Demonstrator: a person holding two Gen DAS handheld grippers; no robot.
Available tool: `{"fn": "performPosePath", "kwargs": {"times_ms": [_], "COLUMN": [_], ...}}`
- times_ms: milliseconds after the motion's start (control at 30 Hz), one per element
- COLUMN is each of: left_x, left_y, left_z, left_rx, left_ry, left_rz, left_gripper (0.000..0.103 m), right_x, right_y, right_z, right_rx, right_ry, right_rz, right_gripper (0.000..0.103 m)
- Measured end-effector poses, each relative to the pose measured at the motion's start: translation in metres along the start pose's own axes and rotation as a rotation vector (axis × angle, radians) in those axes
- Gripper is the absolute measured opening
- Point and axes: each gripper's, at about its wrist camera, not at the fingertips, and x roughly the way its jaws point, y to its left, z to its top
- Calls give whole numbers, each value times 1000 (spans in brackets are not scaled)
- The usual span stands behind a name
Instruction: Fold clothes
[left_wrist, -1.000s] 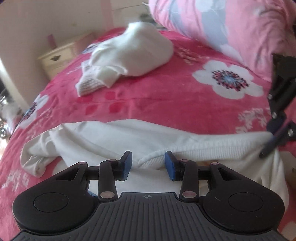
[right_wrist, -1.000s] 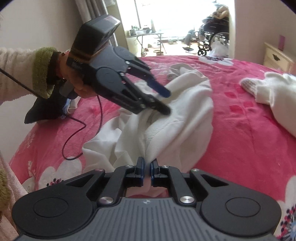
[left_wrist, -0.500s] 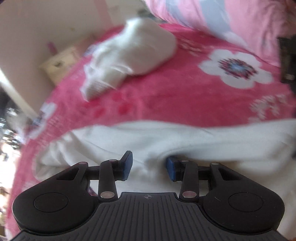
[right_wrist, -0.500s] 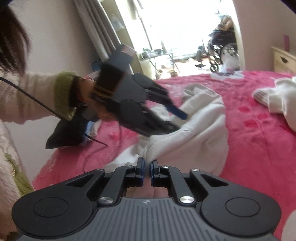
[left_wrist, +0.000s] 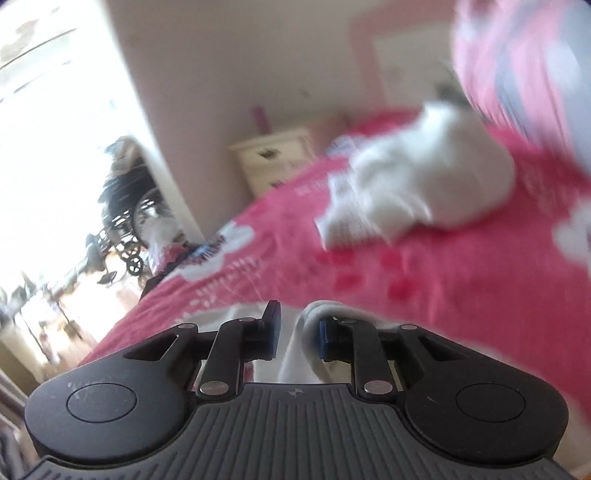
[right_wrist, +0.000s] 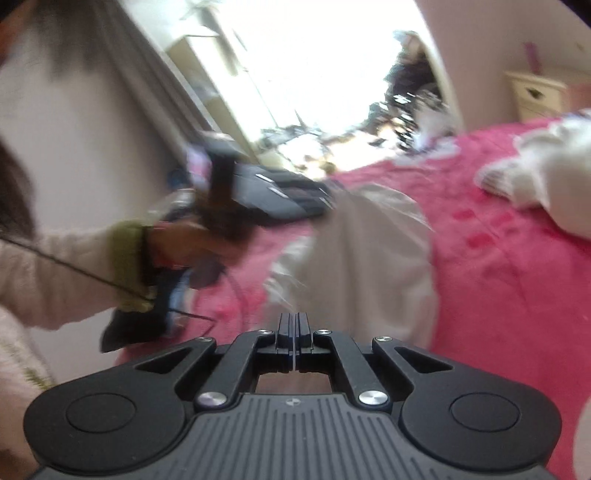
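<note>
Both grippers have lifted and tilted since the earlier frames, raising the white garment (right_wrist: 369, 251) off the pink bedspread (right_wrist: 498, 266); left gripper (left_wrist: 297, 328) has just been closing, a cloth fold against its right pad, a gap remaining; right gripper (right_wrist: 294, 332) is closed, its hold indiscernible; another white garment (left_wrist: 424, 184) lies far right.

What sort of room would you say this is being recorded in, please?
Most likely a home bedroom. A bed with a pink floral cover fills both views, a small cream bedside cabinet stands against the wall, and a bright doorway opens onto what looks like a wheelchair.
</note>
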Motion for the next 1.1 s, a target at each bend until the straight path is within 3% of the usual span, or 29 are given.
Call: {"fn": "performPosePath", "kwargs": {"times_ms": [67,100,133,167,200,300,467,633,800,967,1033,1100], "left_x": [-11,-17,-24,-31,-37,-52,-78,-101,-125,-138,-142,-147], "left_y": [9,11,13,13,13,13,17,31,38,46,49,52], "left_z": [12,18,23,28,32,41,51,60,64,62,57,55], "left_rx": [-57,-74,-87,-97,-110,-153,-226,-323,-400,-448,-466,-488], "left_ry": [-33,-51,-72,-90,-106,-150,-223,-285,-335,-331,-322,-317], "left_rz": [5,2,5,8,7,7,26,63,105,147,169,187], "left_gripper": [20,20,20,20,20,20,19,16,15,13,13,13], "right_x": [7,10,15,21,28,50,89,111,121,126,116,103], "right_y": [-3,-4,-3,0,4,14,26,37,54,64,71,77], "right_z": [9,13,19,26,34,54,73,59,33,12,9,7], "right_rx": [20,26,30,28,32,41,73,90,-5,-108,-177,-244], "right_ry": [-4,-16,-34,-49,-73,-147,-176,-120,-64,-41,-67,-106], "right_rz": [-28,-36,-46,-49,-49,-51,-122,-262,-381,-468,-508,-557], "right_gripper": [7,14,22,42,48,54,53,53,53,52,45,29]}}
